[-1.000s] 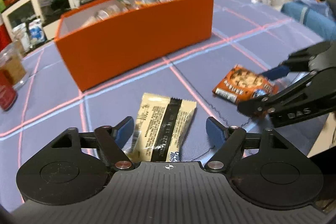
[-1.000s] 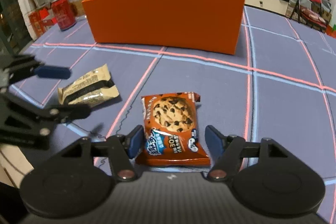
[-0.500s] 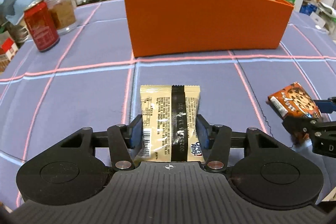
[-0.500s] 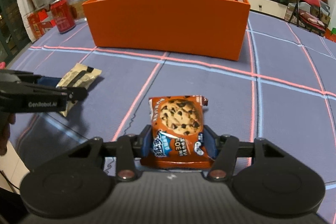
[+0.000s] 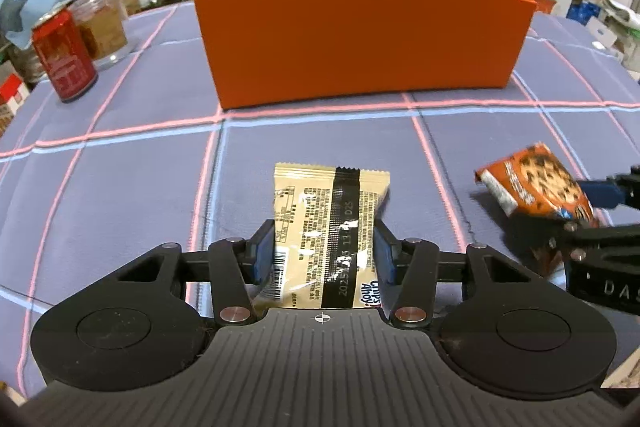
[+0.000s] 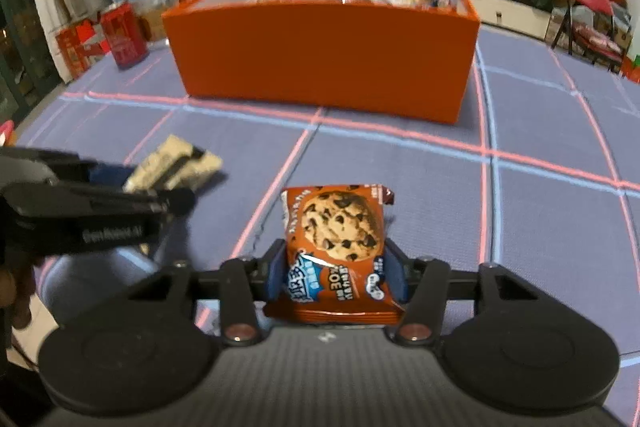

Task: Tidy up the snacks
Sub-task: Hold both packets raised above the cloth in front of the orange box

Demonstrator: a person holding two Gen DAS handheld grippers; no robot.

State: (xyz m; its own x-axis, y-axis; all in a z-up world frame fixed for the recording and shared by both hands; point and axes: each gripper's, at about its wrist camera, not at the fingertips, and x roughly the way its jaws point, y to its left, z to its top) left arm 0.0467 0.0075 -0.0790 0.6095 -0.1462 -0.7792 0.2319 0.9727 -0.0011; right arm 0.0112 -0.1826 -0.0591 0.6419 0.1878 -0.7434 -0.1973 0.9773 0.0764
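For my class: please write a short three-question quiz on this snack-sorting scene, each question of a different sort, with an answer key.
1. True or false: the orange box already holds snacks.
2. Which pack sits between the pads of the right gripper? A) beige pack B) cookie pack C) red can
3. Fill in: the glass jar stands just behind the ____.

Key
1. True: wrapped items show above the rim.
2. B: the left gripper has the beige pack; both grippers' jaws are closing.
3. Red can.

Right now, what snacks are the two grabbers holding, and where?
Closing jaws pinch both packets' side edges near the lower end: left gripper on the beige Chips Ahoy packet, right gripper on the orange cookie packet.
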